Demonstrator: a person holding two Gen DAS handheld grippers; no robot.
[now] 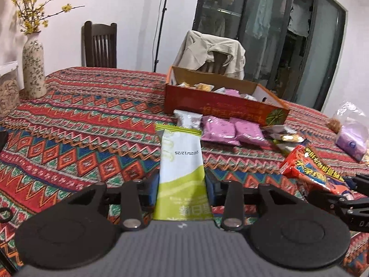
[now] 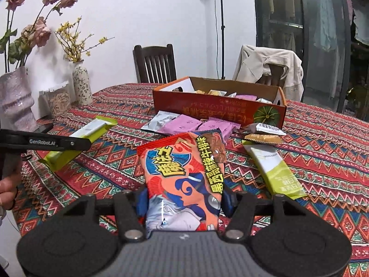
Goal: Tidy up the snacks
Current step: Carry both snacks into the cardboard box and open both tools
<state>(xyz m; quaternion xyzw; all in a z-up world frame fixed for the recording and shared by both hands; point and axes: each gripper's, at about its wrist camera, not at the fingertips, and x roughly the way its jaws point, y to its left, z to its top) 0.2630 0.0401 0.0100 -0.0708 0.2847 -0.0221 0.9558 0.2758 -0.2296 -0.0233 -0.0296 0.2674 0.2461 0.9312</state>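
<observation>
My left gripper [image 1: 182, 184] is shut on a green and white snack bar [image 1: 180, 161], held above the tablecloth; it also shows in the right wrist view [image 2: 90, 131]. My right gripper [image 2: 183, 198] is shut on a red snack packet [image 2: 184, 168], which also shows in the left wrist view [image 1: 311, 166]. The orange cardboard box [image 1: 221, 103] with several snacks inside stands ahead on the table; it also shows in the right wrist view [image 2: 219, 108]. Pink packets [image 1: 230, 129] and a silver packet [image 1: 188, 120] lie in front of it.
A second green bar [image 2: 276, 170] and small packets [image 2: 265, 133] lie right of the red packet. Vases [image 2: 81, 85] and a jar [image 2: 58, 99] stand at the left. Two chairs [image 2: 154, 64] stand behind the table. A plastic bag [image 1: 352, 133] lies far right.
</observation>
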